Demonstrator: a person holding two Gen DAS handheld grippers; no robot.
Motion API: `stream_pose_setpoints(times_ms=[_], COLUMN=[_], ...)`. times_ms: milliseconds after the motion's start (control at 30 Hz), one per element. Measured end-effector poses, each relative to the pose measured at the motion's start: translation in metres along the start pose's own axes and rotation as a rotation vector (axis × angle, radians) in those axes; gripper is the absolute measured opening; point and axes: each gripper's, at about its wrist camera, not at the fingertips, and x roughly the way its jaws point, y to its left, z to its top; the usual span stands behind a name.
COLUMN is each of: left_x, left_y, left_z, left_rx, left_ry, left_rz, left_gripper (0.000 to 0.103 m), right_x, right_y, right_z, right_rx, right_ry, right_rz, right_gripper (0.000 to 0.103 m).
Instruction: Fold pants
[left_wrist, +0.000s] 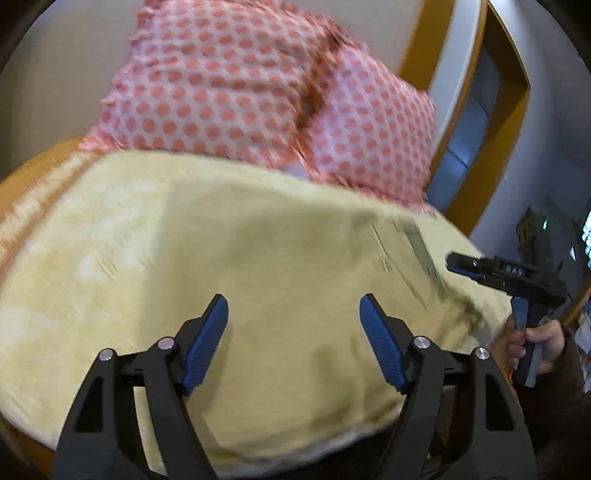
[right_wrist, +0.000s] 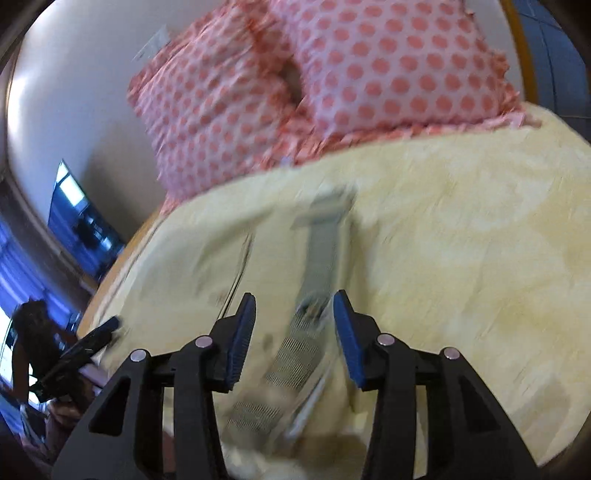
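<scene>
1. Right now the pale cream-yellow cloth pants (right_wrist: 229, 258) lie spread on the yellow plush blanket-covered bed (right_wrist: 480, 240), near the edge, just short of two pink pillows with coral polka dots (right_wrist: 388, 66) at the head end. Both views are motion-blurred.
2. A grey mesh strip with white edging (right_wrist: 317, 258), likely a waistband or lining, runs from between the right fingers up toward the pillows.
3. Left gripper (left_wrist: 293, 314): blue-padded jaws spread wide, nothing between them, hovering over fabric.
4. Right gripper (right_wrist: 293, 314): jaws apart, straddling the grey strip without pinching it, as far as I can tell. In the left view it appears side-on, held by a hand (left_wrist: 539, 336).
5. Progress, my judgement: early. No clean fold line visible; garment looks loosely laid out, no grasp taken yet. All folds left.
6. Orientation: long axis seems to run from near edge toward the pillows, following the strip. Which end is waist, cannot tell; blur hides the leg outline.
</scene>
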Motion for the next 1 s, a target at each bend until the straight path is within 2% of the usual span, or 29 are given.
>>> stream_pose_setpoints(times_ms=[133, 267, 367, 433, 600, 633, 667, 700, 733, 767, 800, 833, 1000], left_x=[0.006, 0.053, 0.084, 0.096, 0.120, 0.124, 0.126, 0.127, 0.129, 0.129, 0.130, 0.130, 0.123], left_y=[0.037, 0.074, 0.089, 0.091, 0.094, 0.097, 0.099, 0.101, 0.105, 0.107, 0.109, 0.110, 0.097], left_z=[0.050, 0.083, 0.086, 0.085, 0.087, 0.090, 0.091, 0.092, 0.093, 0.093, 0.094, 0.094, 0.113], left_rx=[0.003, -0.042, -0.111, -0.127, -0.132, -0.150, -0.166, -0.184, -0.206, -0.222, -0.239, -0.247, -0.189], left_ry=[0.018, 0.173, 0.269, 0.297, 0.337, 0.343, 0.345, 0.342, 0.337, 0.335, 0.334, 0.336, 0.277], left_rz=[0.045, 0.040, -0.033, -0.062, -0.073, -0.091, -0.102, -0.112, -0.136, -0.151, -0.173, -0.199, -0.183], left_gripper=[0.074, 0.072, 0.070, 0.070, 0.072, 0.072, 0.070, 0.060, 0.053, 0.037, 0.013, 0.011, 0.007], right_x=[0.031, 0.069, 0.078, 0.079, 0.090, 0.091, 0.090, 0.088, 0.087, 0.086, 0.084, 0.083, 0.080], right_y=[-0.033, -0.043, -0.045, -0.045, -0.047, -0.047, -0.046, -0.045, -0.044, -0.043, -0.041, -0.039, -0.032], right_z=[0.038, 0.056, 0.057, 0.056, 0.058, 0.058, 0.058, 0.058, 0.059, 0.059, 0.060, 0.061, 0.087], right_rx=[0.087, 0.107, 0.110, 0.094, 0.092, 0.089, 0.079, 0.068, 0.062, 0.055, 0.043, 0.033, 0.028], right_ry=[0.071, 0.161, 0.182, 0.183, 0.216, 0.217, 0.215, 0.210, 0.206, 0.201, 0.196, 0.189, 0.159], right_rz=[0.028, 0.073, 0.123, 0.141, 0.162, 0.170, 0.188, 0.216, 0.234, 0.241, 0.249, 0.253, 0.277], right_gripper=[0.049, 0.049, 0.048, 0.047, 0.047, 0.039, 0.033, 0.022, 0.018, 0.017, 0.015, 0.014, 0.013])
